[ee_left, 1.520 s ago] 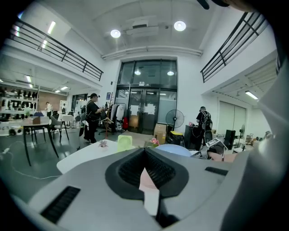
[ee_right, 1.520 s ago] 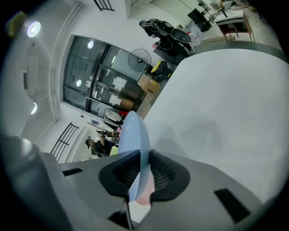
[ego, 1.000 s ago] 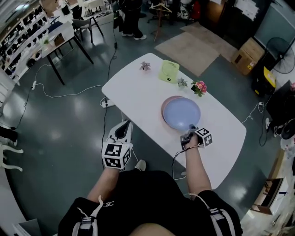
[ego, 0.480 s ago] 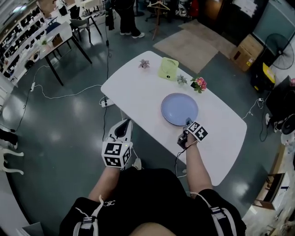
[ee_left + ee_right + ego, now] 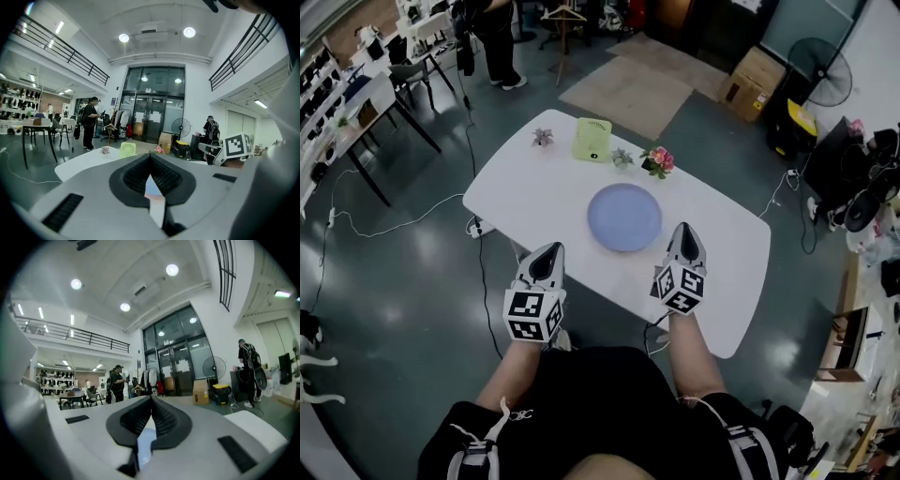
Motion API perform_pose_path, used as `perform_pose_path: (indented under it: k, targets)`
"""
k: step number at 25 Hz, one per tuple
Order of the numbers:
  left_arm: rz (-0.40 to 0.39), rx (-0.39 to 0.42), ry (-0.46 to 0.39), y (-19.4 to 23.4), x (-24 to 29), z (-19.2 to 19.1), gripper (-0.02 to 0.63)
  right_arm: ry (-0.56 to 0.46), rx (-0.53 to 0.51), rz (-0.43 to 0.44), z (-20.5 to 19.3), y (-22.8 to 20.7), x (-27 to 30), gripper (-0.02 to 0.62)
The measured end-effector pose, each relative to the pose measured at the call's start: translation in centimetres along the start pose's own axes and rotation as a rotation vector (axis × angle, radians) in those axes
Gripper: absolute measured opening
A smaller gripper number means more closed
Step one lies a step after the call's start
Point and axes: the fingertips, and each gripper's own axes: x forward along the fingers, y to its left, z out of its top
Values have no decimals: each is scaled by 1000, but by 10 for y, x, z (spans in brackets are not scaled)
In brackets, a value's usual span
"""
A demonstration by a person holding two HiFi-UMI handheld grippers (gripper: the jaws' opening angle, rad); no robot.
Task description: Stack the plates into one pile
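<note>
A pale blue plate (image 5: pixel 623 217) lies flat in the middle of the white table (image 5: pixel 727 267); it covers whatever is under it. My right gripper (image 5: pixel 684 228) hovers level above the table's near edge, just right of the plate and clear of it. Its jaws are closing, tips together, with nothing between them (image 5: pixel 151 398). The left gripper (image 5: pixel 551 251) hangs off the table's near-left edge, jaws together and empty (image 5: pixel 150 157). A sliver of the blue plate (image 5: pixel 151 186) shows through the gap below the left jaws.
Along the table's far edge stand a green box-like fan (image 5: pixel 592 139), two tiny potted plants (image 5: pixel 543 137) (image 5: pixel 622 157) and pink flowers (image 5: pixel 657 160). A person (image 5: pixel 492 37) stands far back. A cardboard box (image 5: pixel 753 70) and cables lie on the floor.
The right gripper has let go of the blue plate's near rim, risen, rolled upright and drawn back toward me. The pink rim under the blue plate is now covered. The left gripper edged forward.
</note>
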Motion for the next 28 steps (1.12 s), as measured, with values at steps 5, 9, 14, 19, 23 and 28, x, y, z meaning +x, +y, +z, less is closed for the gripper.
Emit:
perform_pose_path:
  k: [5,9,14,19,23,28]
  targets:
    - [-50,11,-7,-18,13,0,12,-45,-63,80,26,24,-29,15]
    - [-73,21,-12,-26,24,4,12,-22,-7,119,23,29,-38,14]
    - [-86,33,-13,-33,34,7,12,-29,4,152,26,31,-40,14]
    - [-93,43,-16,-38,40,8,12,-30,7,165,26,32,-36,14]
    - [-87,47,-21,-35,39,8,12,-43,20,191,26,37,-35,14]
    - [-82,51,-27,-38,37,12,12,-51,27,199,30,36,-36,14]
